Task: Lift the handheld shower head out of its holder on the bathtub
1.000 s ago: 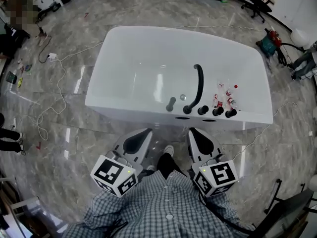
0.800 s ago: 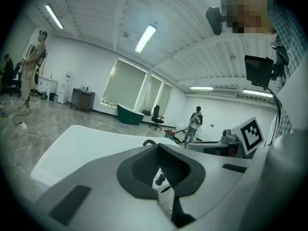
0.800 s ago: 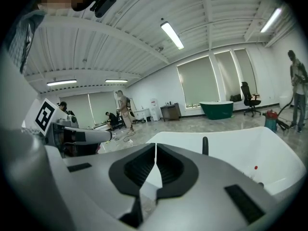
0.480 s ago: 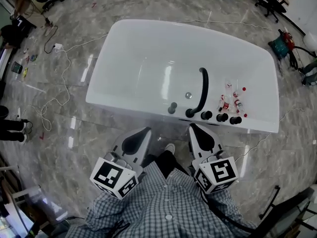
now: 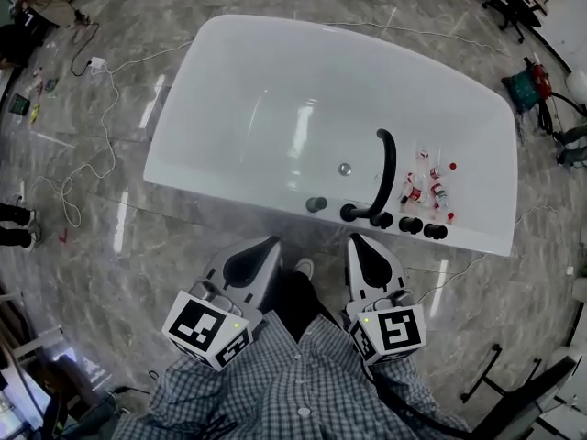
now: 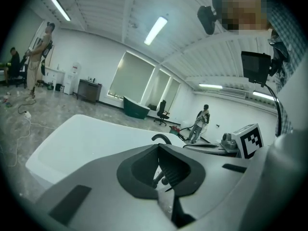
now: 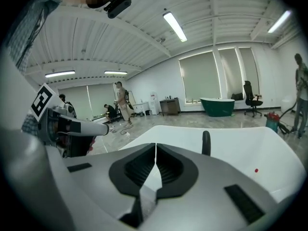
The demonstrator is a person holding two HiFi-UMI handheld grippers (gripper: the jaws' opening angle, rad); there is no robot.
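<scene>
White tub [image 5: 240, 51] stands on grey marble floor [image 5: 101, 273], seen from the head view. Black fittings sit in a row along its near rim. Shower head [image 5: 315, 204]: a short black stub, seated upright in its holder at the left end of the row, apart from the rest. Just right of it a curved spout [image 5: 385, 168] arches over the basin, and three knobs [image 5: 410, 225] follow further right. Small red-capped bottles [image 5: 424, 183] lie inside the tub, behind the knobs.

Left gripper [image 5: 271, 242]: jaws together, nothing between them. It is held low in front of the checked shirt [image 5: 293, 394], short of the tub wall and not touching it. Its own view sights the black fittings through the notch in the pads.

Right gripper [image 5: 354, 239]: jaws closed to a thin slit, empty. It sits beside the left one, pointing at the tub, roughly in line with the spout base. Both are well apart from the shower head.

Loose cables [image 5: 90, 168] trail on the floor left of the tub.
</scene>
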